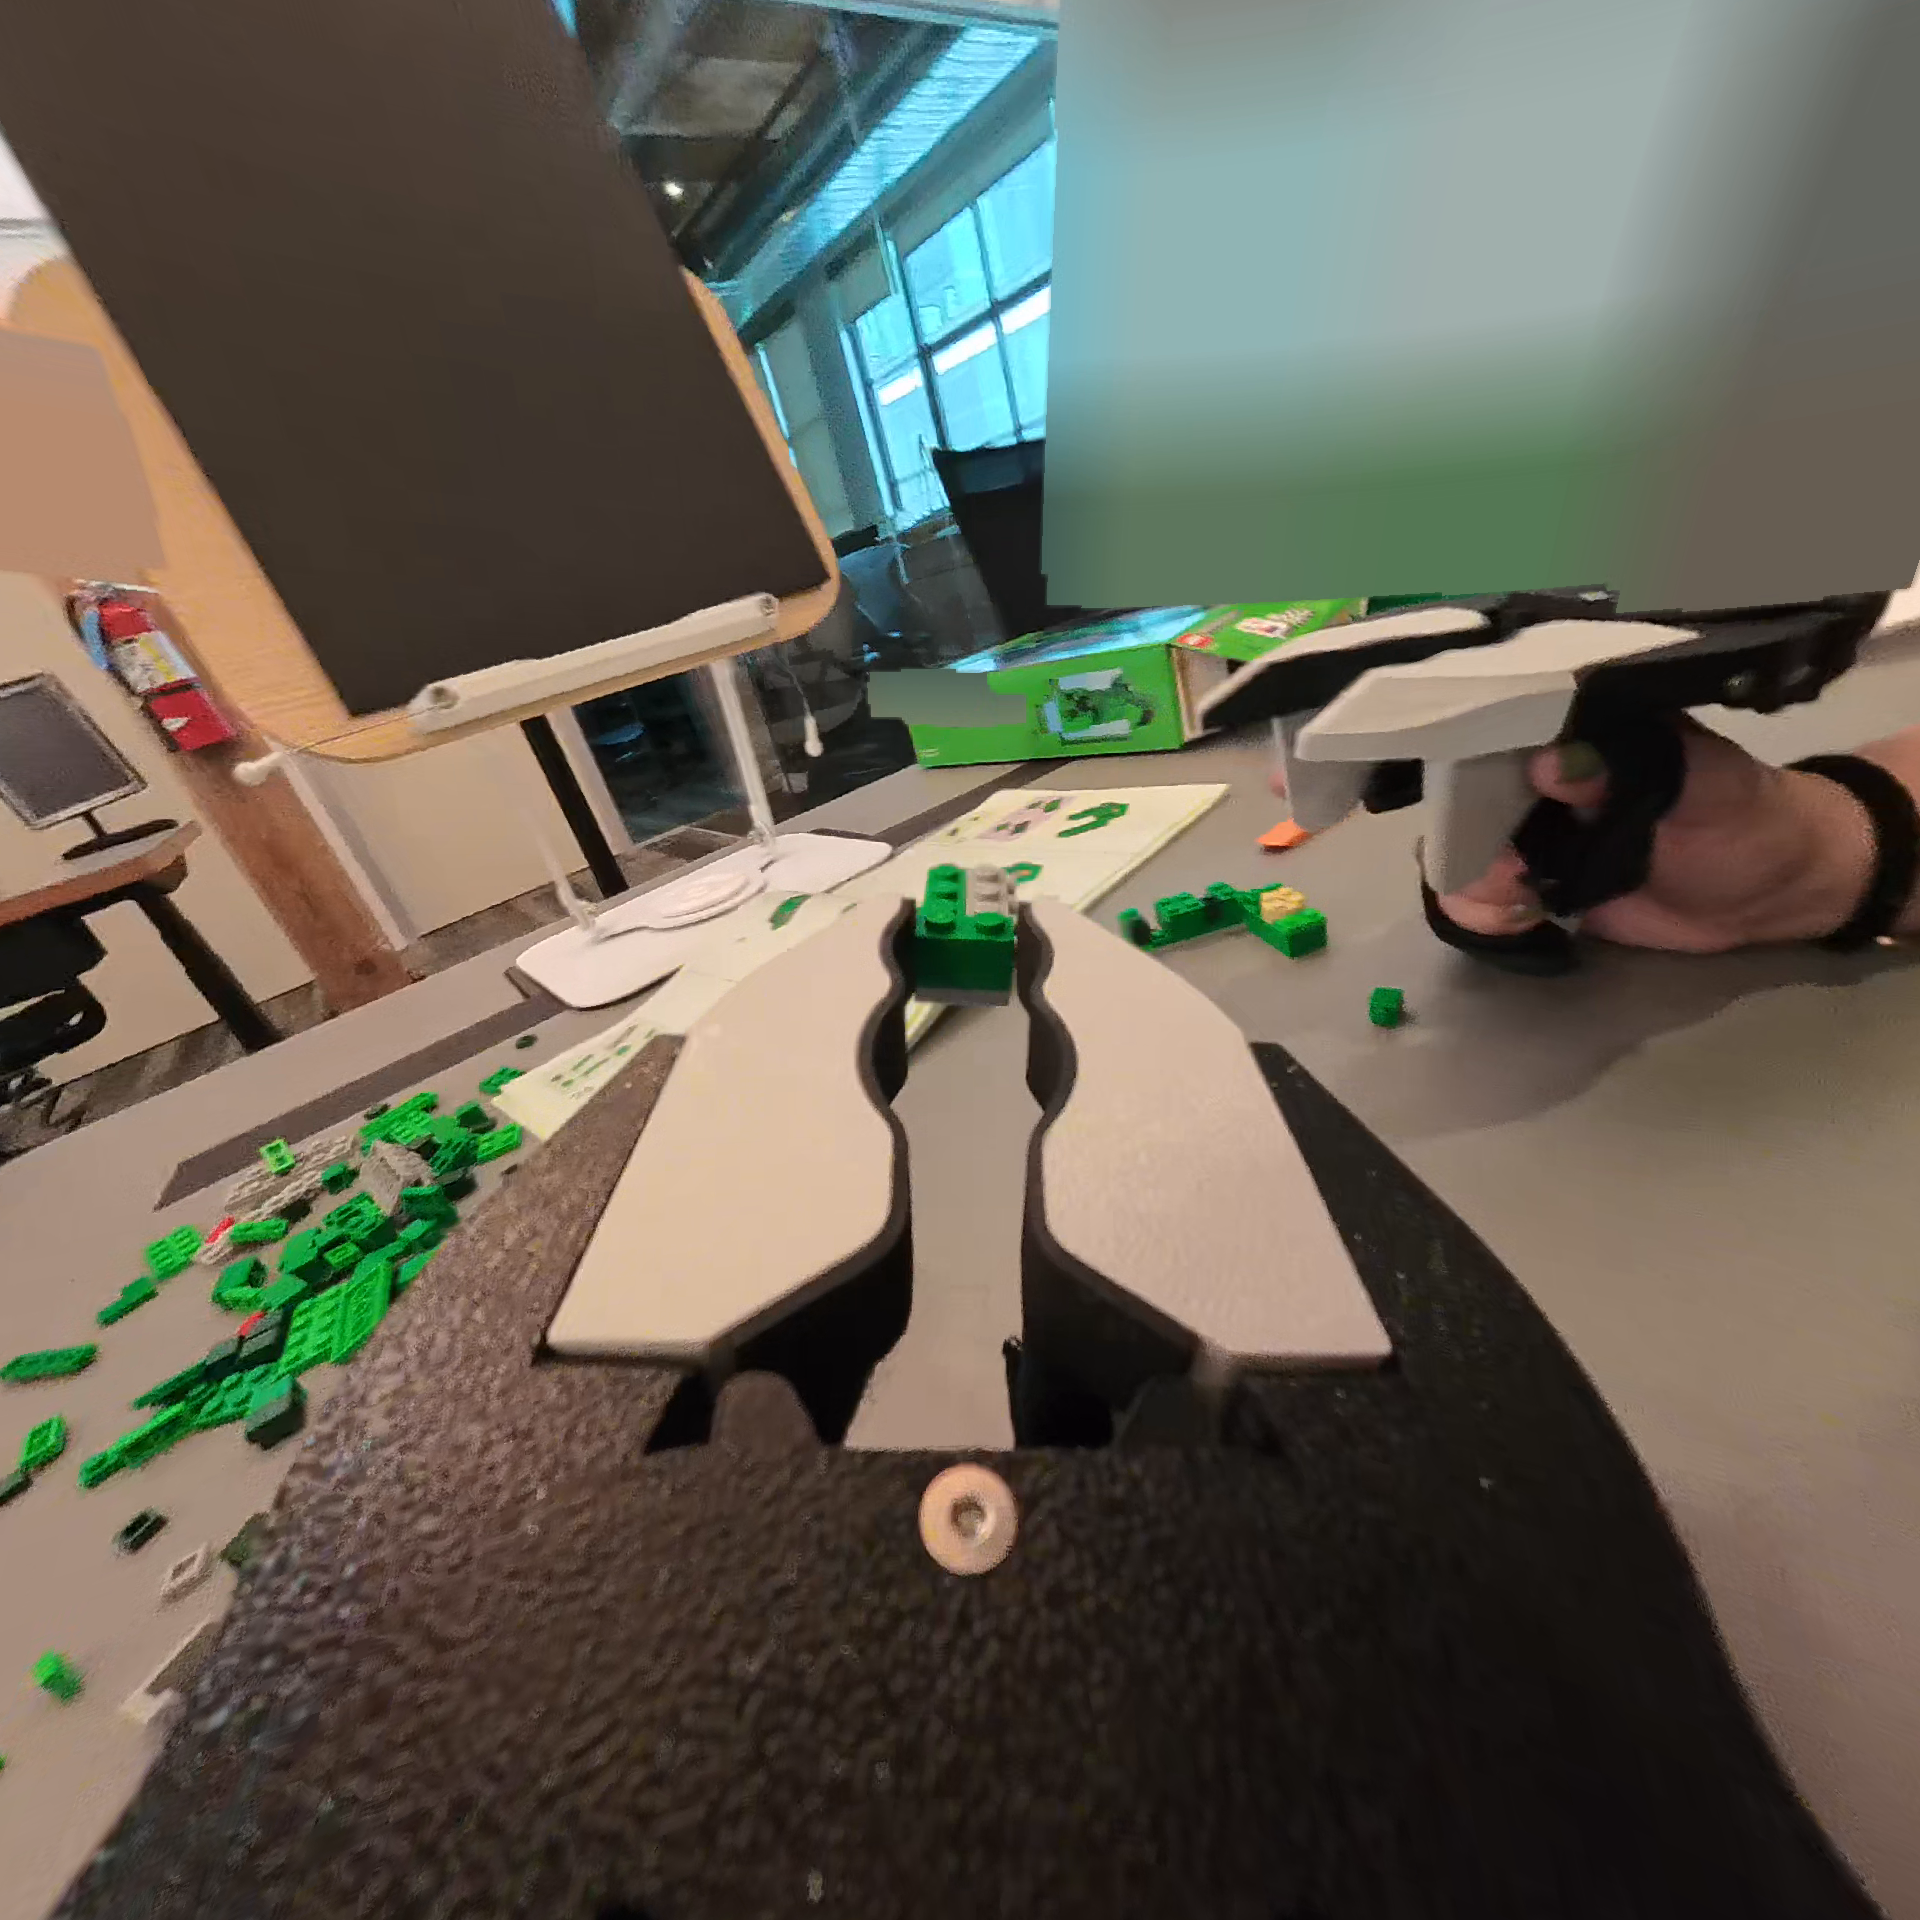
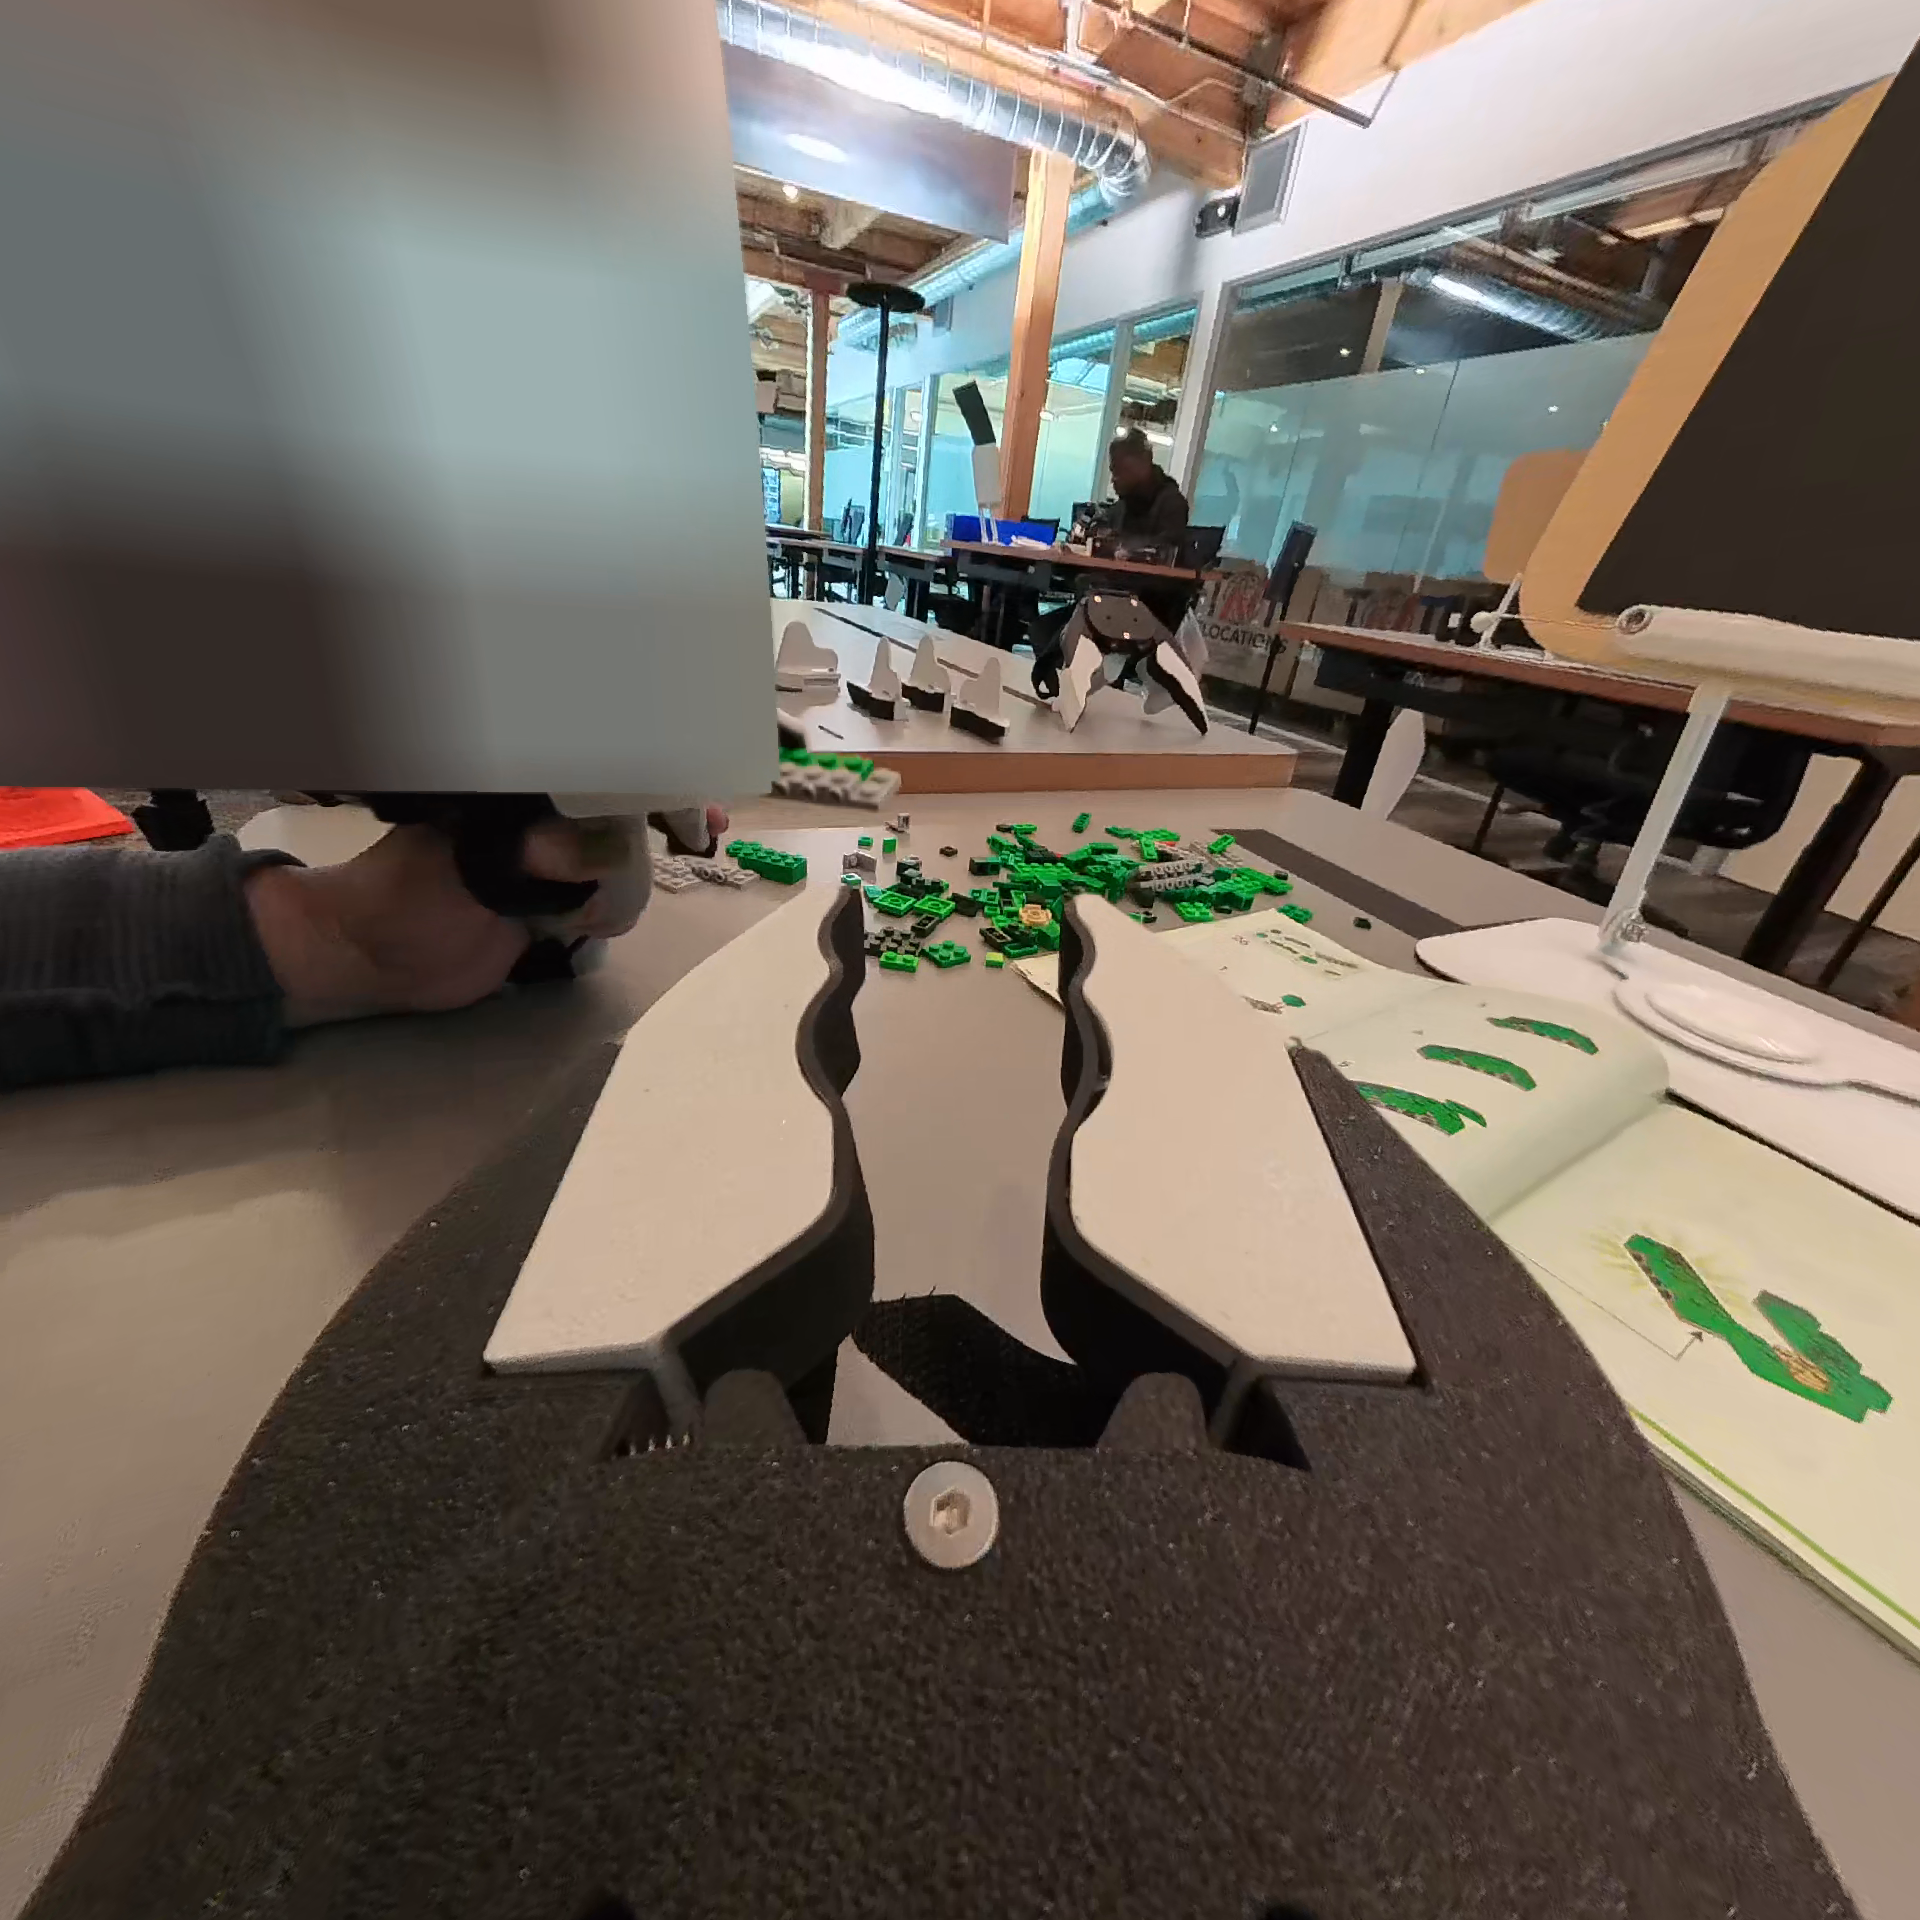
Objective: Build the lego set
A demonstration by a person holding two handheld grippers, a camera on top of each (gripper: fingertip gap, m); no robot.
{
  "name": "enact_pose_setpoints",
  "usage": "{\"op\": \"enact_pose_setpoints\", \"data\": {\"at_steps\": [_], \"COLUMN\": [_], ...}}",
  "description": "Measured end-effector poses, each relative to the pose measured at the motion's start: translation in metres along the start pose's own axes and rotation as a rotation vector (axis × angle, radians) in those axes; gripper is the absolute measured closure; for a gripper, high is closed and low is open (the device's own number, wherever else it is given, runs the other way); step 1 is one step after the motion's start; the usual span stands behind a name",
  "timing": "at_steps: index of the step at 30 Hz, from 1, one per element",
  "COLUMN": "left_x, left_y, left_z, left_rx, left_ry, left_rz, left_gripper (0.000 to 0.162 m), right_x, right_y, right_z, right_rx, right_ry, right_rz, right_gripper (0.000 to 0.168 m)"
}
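My left gripper [image 1: 966,920] is shut on a small green and grey brick assembly [image 1: 961,951] and holds it above the grey table [image 1: 1558,1195]. A partial green build with a tan piece [image 1: 1236,914] lies on the table to its right, with one loose green brick [image 1: 1385,1006] nearby. My right gripper [image 2: 966,914] is open and empty, low over the table, pointing at the pile of loose green and grey bricks [image 2: 1049,883]. It also shows in the left wrist view [image 1: 1262,727], held by a hand. The brick pile shows there too [image 1: 312,1278].
An open instruction booklet [image 2: 1662,1247] lies at the right, also seen in the left wrist view [image 1: 1081,842]. A tablet on a white stand [image 1: 416,364] stands behind it, base [image 2: 1662,997] on the table. A green box [image 1: 1081,696] lies at the back. A hand and sleeve [image 2: 395,935] rest on the left. Tip to tip, the grippers are about 10 cm apart.
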State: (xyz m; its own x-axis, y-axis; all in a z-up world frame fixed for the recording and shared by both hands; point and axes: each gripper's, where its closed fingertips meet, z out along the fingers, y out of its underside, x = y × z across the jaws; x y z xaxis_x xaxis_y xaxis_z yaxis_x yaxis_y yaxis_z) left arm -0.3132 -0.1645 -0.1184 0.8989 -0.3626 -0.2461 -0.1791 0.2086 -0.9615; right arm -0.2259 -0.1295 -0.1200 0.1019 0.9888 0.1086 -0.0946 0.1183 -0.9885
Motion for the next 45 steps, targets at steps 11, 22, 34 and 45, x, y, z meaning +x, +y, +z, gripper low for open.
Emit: {"op": "enact_pose_setpoints", "data": {"at_steps": [11, 22, 34, 45], "left_x": [0.031, 0.034, 0.021, -0.080], "left_y": [0.005, 0.010, 0.008, -0.001], "left_z": [0.002, 0.005, 0.004, -0.038], "left_rx": [-0.064, -0.080, -0.064, -0.084], "left_ry": [0.132, 0.174, 0.113, -0.579], "left_rz": [0.158, 0.126, 0.108, 0.224], "left_gripper": [0.145, 0.145, 0.145, 0.145], "right_x": [-0.008, 0.002, 0.006, -0.030], "right_y": [-0.002, 0.000, -0.001, 0.023], "right_z": [0.000, -0.001, -0.002, 0.033], "right_rx": [0.008, 0.010, 0.026, -0.307], "right_ry": [0.008, 0.020, 0.017, -0.354], "right_rz": [-0.113, -0.020, 0.037, 0.055], "right_gripper": [0.140, 0.142, 0.144, 0.151]}}
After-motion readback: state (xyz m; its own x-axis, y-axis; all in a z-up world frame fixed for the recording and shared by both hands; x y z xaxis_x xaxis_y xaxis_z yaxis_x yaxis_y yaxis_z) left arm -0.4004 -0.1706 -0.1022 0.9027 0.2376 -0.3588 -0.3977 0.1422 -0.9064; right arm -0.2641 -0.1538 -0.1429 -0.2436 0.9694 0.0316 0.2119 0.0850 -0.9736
